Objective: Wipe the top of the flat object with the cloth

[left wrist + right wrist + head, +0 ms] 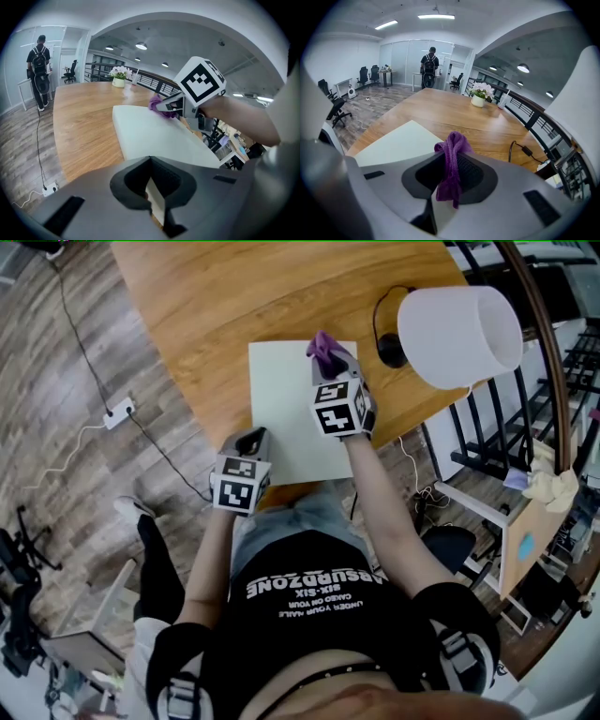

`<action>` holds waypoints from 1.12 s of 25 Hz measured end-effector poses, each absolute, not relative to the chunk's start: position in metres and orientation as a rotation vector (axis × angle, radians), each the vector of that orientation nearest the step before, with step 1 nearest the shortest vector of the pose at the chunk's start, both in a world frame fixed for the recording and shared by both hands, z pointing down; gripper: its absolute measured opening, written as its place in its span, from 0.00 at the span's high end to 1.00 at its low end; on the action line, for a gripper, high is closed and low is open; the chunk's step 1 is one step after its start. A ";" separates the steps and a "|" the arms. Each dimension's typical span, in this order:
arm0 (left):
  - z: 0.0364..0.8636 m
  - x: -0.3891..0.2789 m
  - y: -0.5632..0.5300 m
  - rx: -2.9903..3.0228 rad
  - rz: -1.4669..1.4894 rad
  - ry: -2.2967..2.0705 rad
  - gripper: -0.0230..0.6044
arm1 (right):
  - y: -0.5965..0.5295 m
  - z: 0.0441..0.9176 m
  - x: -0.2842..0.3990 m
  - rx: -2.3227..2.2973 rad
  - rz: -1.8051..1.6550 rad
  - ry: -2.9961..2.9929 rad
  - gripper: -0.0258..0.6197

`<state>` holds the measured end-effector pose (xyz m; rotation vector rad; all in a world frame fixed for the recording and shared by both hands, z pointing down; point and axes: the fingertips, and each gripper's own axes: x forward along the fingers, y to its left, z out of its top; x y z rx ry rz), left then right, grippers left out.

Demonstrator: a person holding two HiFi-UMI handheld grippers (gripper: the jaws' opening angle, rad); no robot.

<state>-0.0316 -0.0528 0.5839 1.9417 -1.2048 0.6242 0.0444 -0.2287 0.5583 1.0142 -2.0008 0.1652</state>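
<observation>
Nearest, the left gripper (251,441) is clenched on the near left edge of the pale flat board (286,413), which lies on the wooden table (206,306). Farther off, the right gripper (330,362) pinches the purple cloth (322,345) at the board's far right corner.

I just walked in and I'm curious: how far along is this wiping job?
Done: the right gripper has the purple cloth pinched, and the left gripper clamps the pale board at its near corner. In hand: the cloth sits at the board's far edge. Left: the sweep across the top; how much is already wiped doesn't show.
</observation>
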 end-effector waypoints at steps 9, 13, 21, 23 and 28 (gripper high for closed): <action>0.583 -0.029 -0.055 1.937 0.611 -1.201 0.94 | -0.223 0.558 0.009 0.914 0.140 -2.058 0.82; 0.582 -0.029 -0.053 1.937 0.599 -1.210 0.94 | -0.215 0.558 -0.010 0.835 0.081 -2.085 0.82; 0.582 -0.028 -0.055 1.926 0.597 -1.190 0.94 | -0.209 0.557 -0.039 0.745 0.040 -2.140 0.82; 0.582 -0.027 -0.055 1.925 0.597 -1.185 0.94 | -0.206 0.556 -0.046 0.721 0.026 -2.153 0.82; 0.584 -0.030 -0.055 1.927 0.598 -1.188 0.94 | -0.195 0.558 -0.063 0.621 -0.043 -2.184 0.82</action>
